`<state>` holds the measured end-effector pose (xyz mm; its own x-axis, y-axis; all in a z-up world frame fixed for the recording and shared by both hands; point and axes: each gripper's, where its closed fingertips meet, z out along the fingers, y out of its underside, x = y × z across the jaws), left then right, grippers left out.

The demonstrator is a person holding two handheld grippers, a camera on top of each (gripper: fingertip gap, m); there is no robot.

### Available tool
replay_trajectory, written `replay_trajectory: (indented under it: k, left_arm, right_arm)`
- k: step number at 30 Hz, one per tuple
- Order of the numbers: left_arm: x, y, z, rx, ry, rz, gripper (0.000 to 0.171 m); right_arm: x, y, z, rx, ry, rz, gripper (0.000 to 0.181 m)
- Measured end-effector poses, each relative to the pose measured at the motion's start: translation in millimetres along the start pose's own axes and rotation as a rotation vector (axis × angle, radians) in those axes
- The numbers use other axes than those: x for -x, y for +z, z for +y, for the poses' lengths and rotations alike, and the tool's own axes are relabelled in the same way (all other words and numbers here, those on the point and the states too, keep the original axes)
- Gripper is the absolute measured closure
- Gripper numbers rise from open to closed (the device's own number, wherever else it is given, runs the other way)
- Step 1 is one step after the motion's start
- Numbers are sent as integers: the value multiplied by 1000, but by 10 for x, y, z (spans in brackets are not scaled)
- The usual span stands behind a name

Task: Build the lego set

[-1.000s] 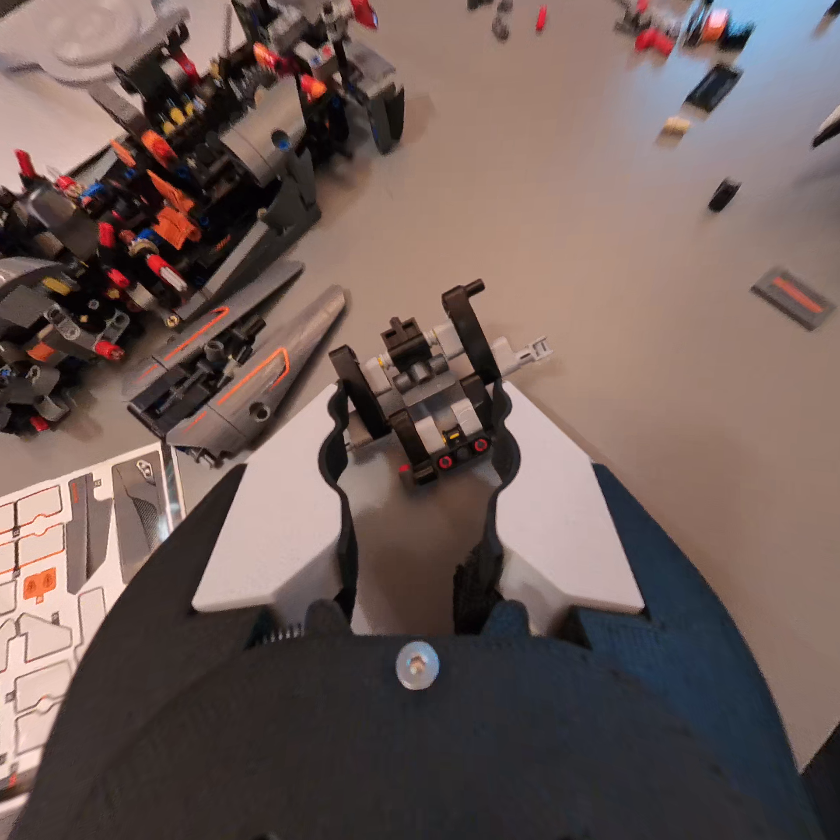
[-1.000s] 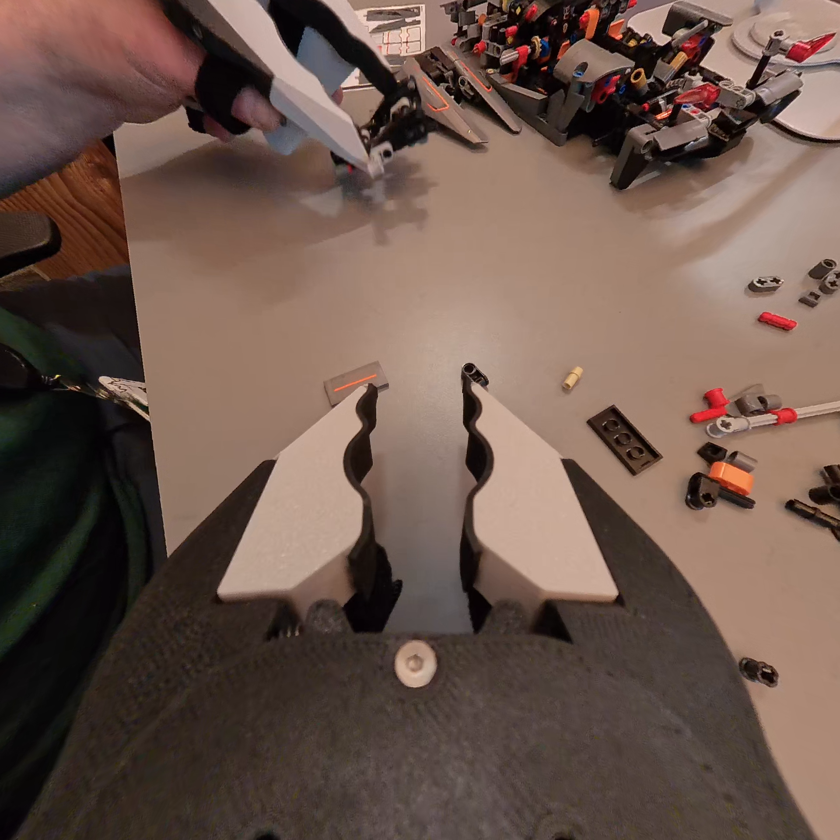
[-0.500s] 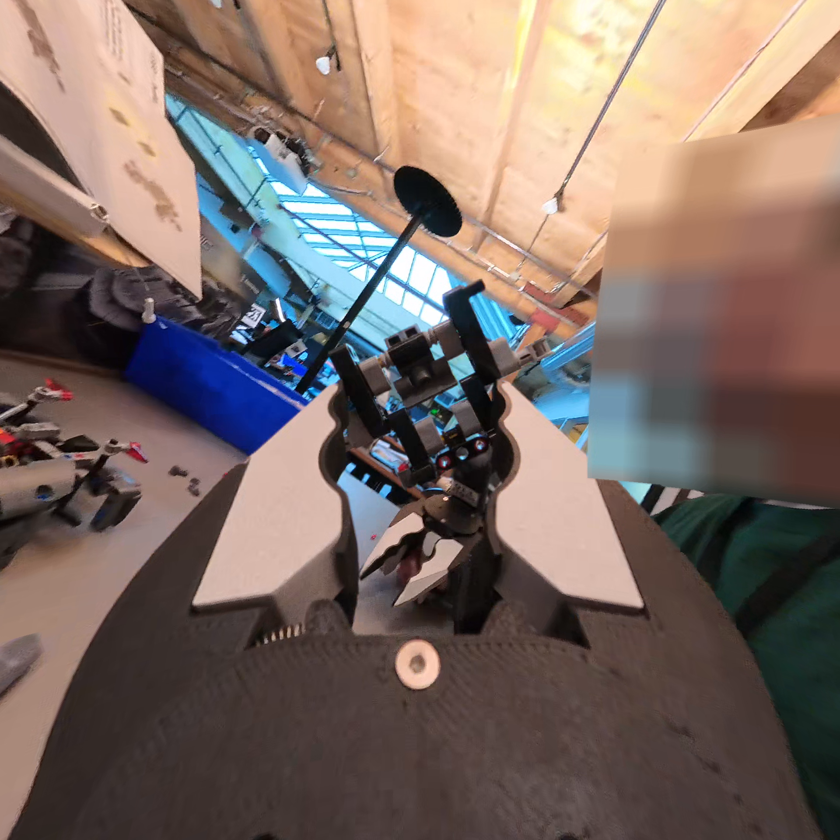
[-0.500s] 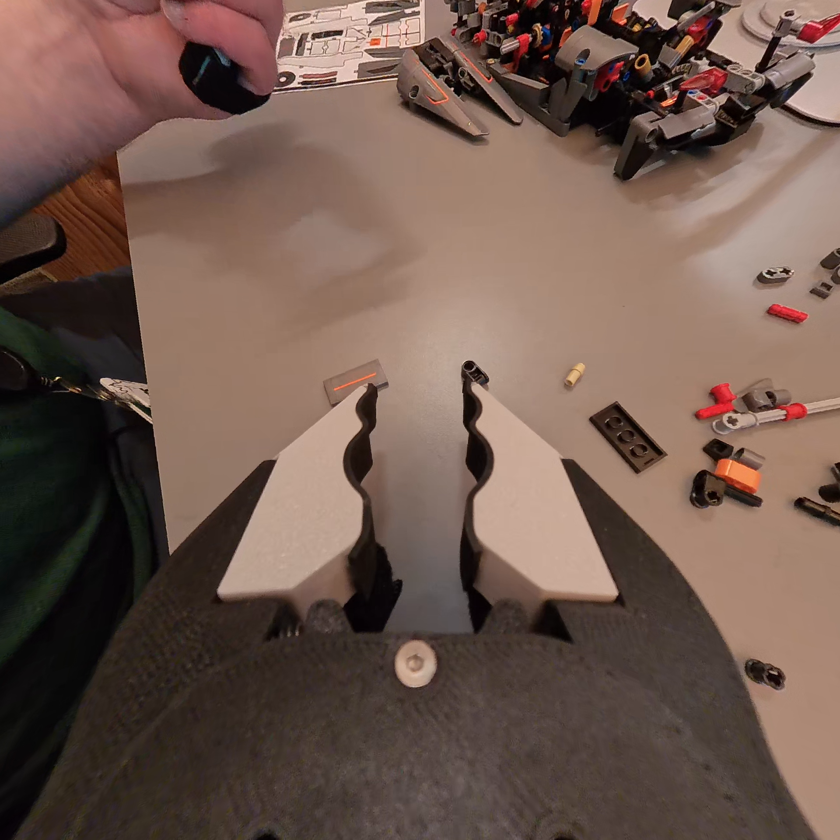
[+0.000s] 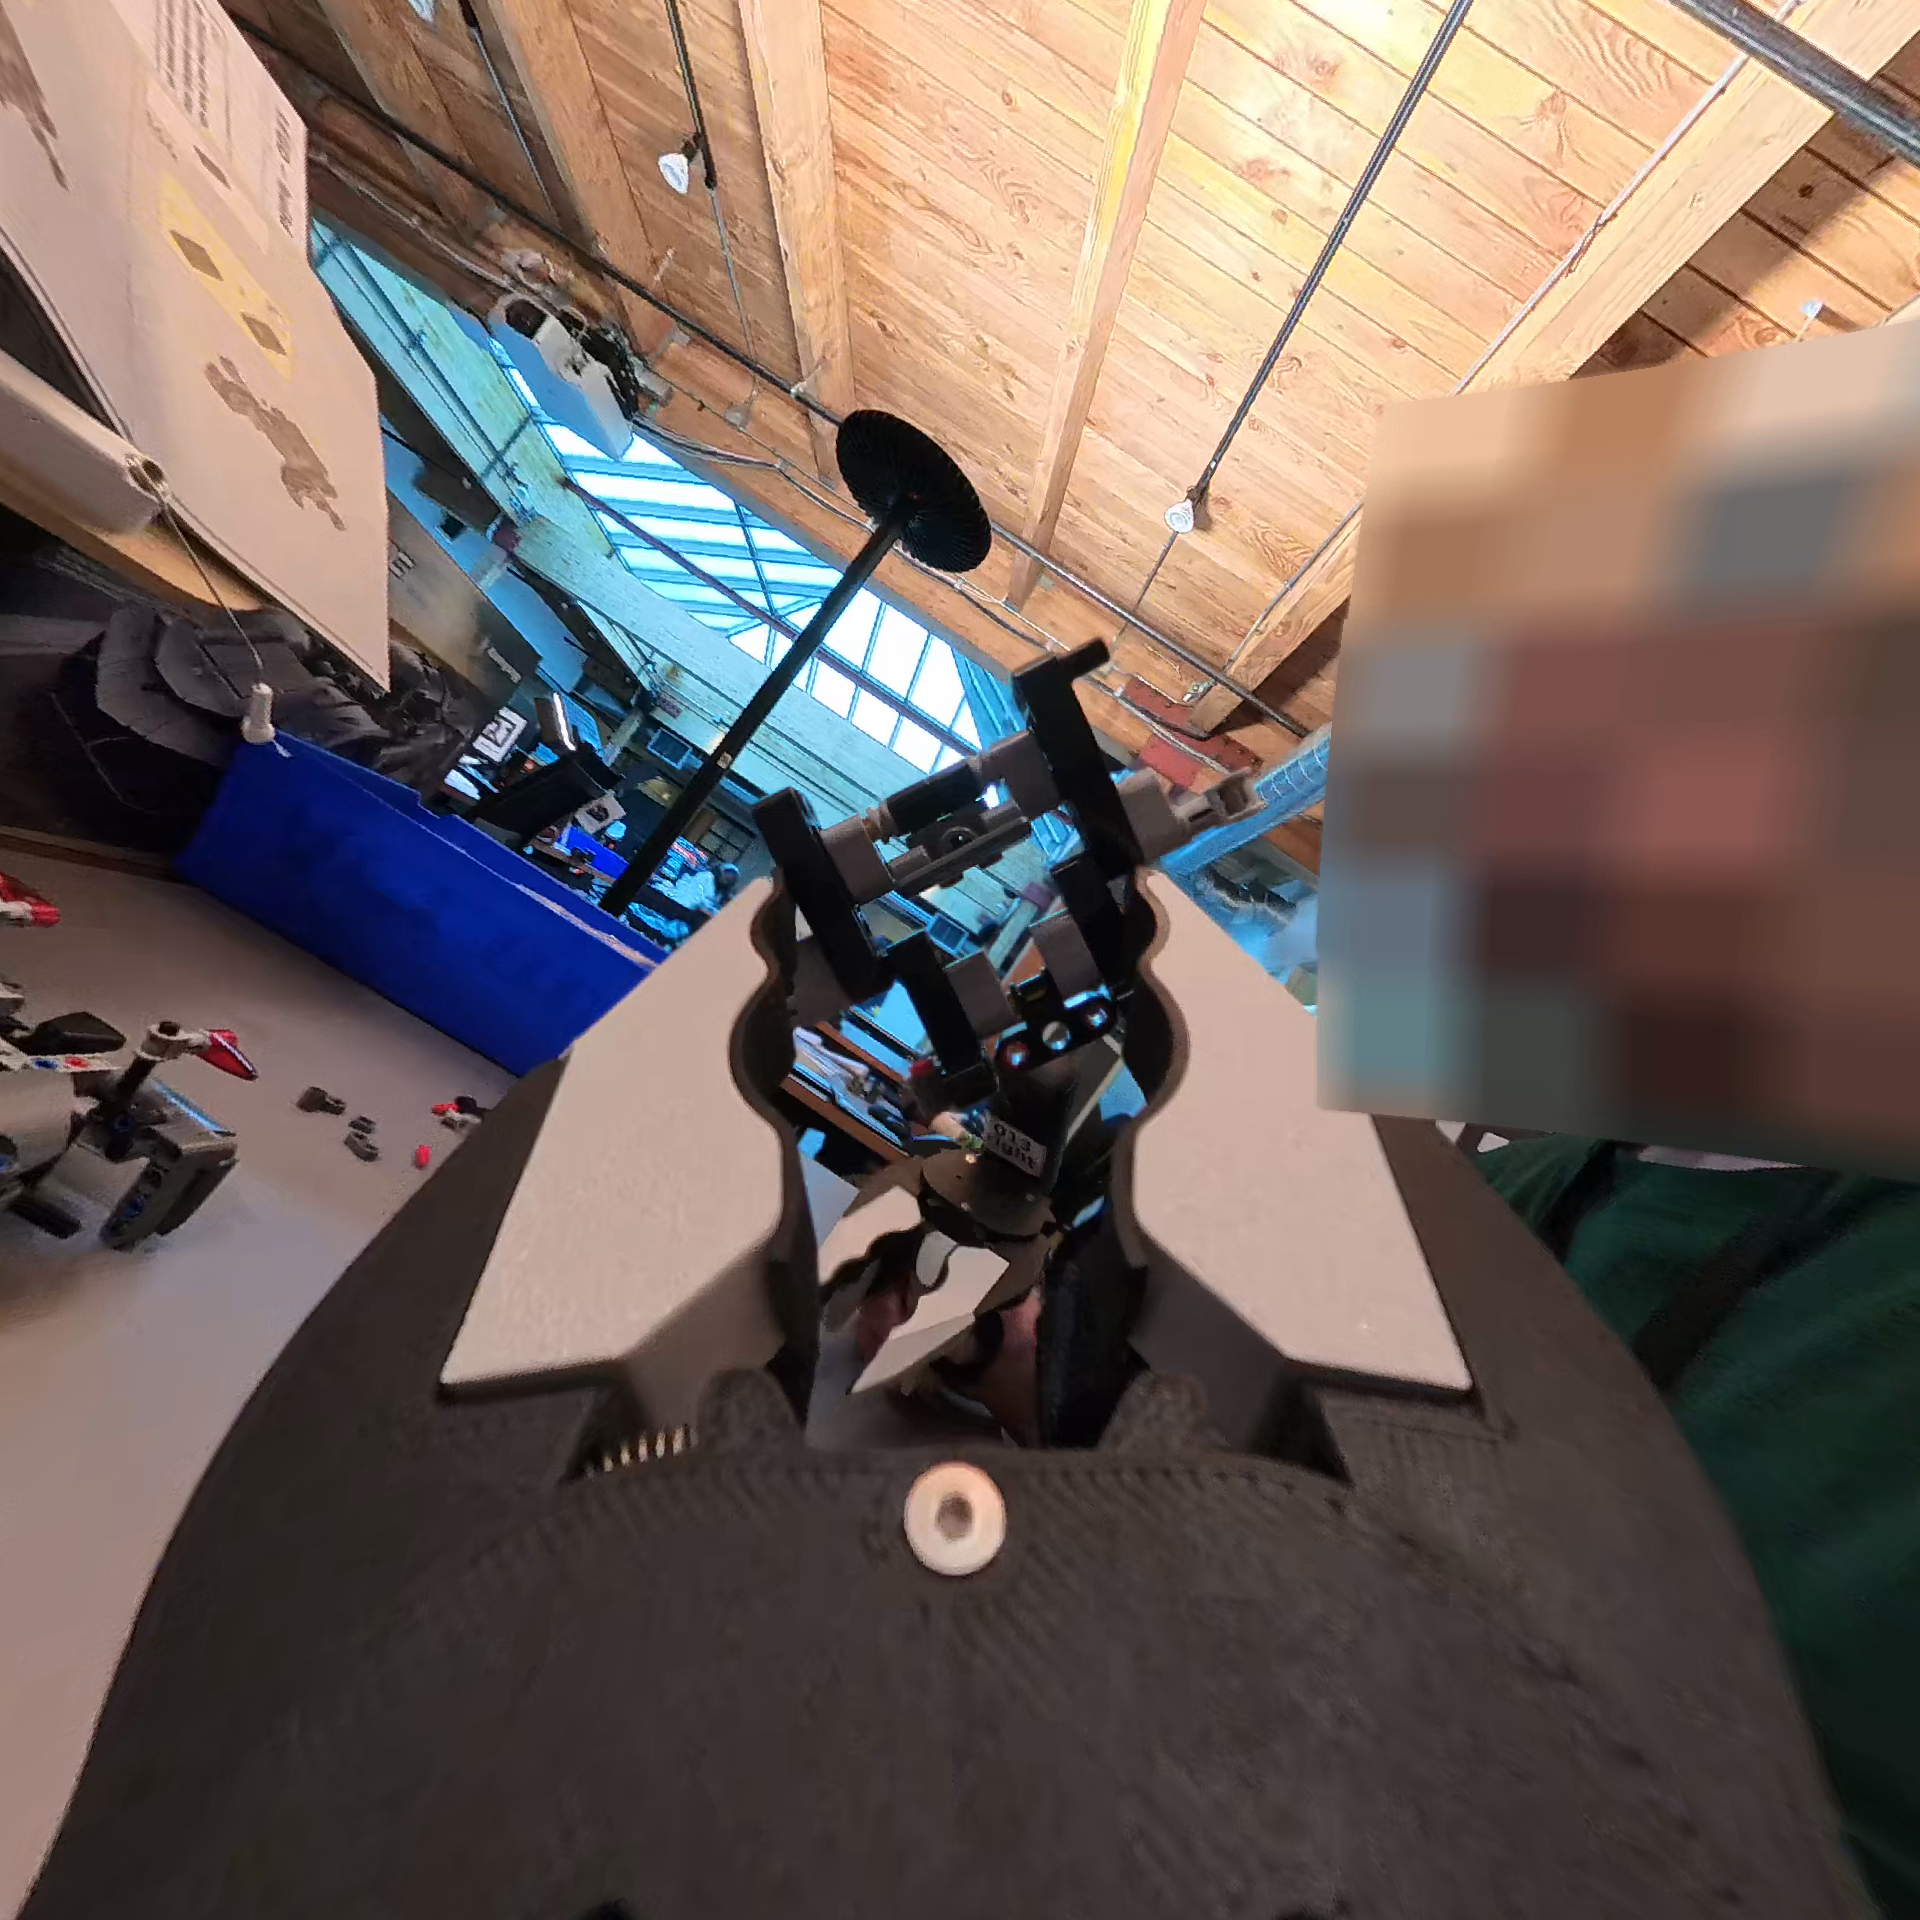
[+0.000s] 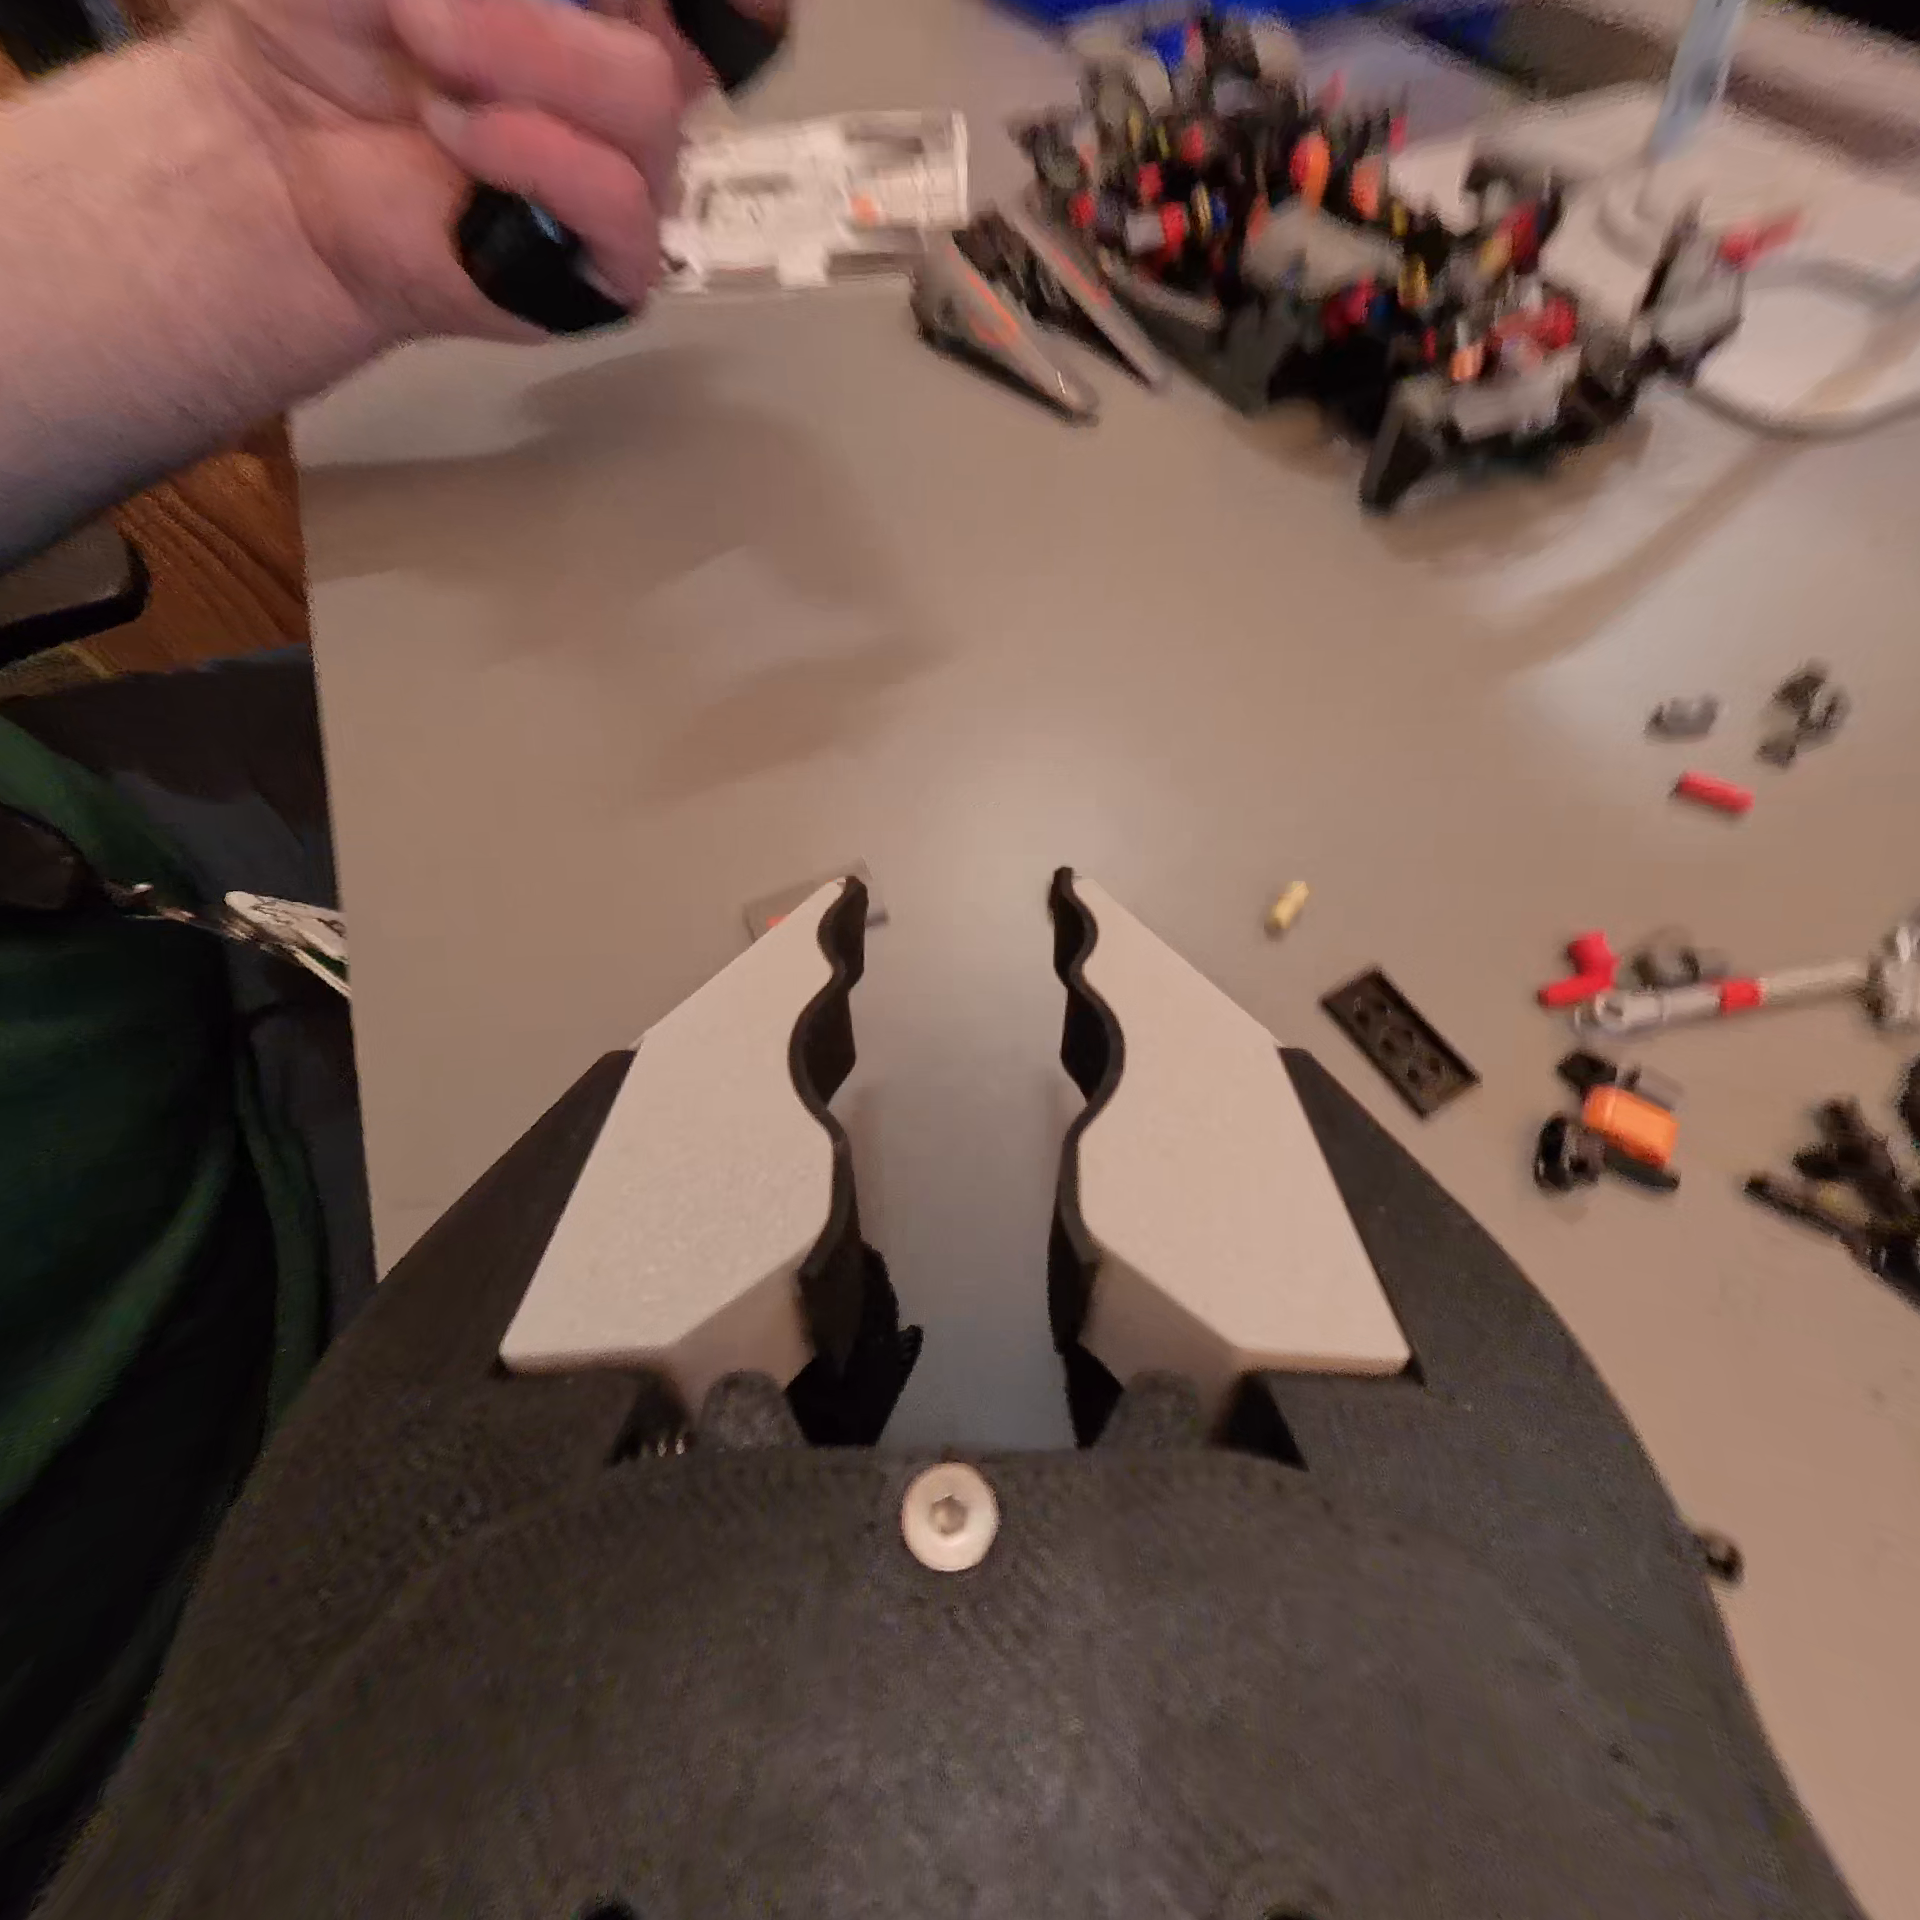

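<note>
1. The left gripper is clenched on a small black-and-grey sub-assembly, raised off the table and tilted toward the ceiling.
2. The right gripper hangs released and empty above the grey table.
3. At 1 o'clock the large model looks well advanced; loose parts at 3 o'clock remain unfitted.
</note>
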<state>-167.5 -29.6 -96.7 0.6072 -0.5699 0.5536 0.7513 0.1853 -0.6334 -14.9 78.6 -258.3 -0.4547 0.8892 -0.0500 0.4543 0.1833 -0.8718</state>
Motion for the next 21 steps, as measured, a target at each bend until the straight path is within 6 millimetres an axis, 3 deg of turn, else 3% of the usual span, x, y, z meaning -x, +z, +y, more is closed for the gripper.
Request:
replay_trajectory:
  k: [4, 7, 10, 15, 17, 21]
  left_arm:
    - [1, 86, 200, 99, -63, 22, 112]
    - [14, 173, 374, 181, -90, 22, 111]
    - [46, 256, 569, 291, -53, -20, 111]
    - [89, 341, 890, 585, 242, -198, 111]
    - [145, 317, 972, 712, 351, -282, 111]
    - [31, 343, 961, 741, 253, -224, 111]
  right_arm:
    - [104, -56, -442, -153, -68, 6, 146]
    - [180, -70, -940, -274, -114, -9, 143]
    - [248, 31, -1323, -301, -215, 0, 141]
    - [113, 341, -1445, -240, -256, 57, 142]
    - [183, 382, -1475, -274, -299, 21, 143]
    - [214, 305, -1625, -353, -403, 81, 149]
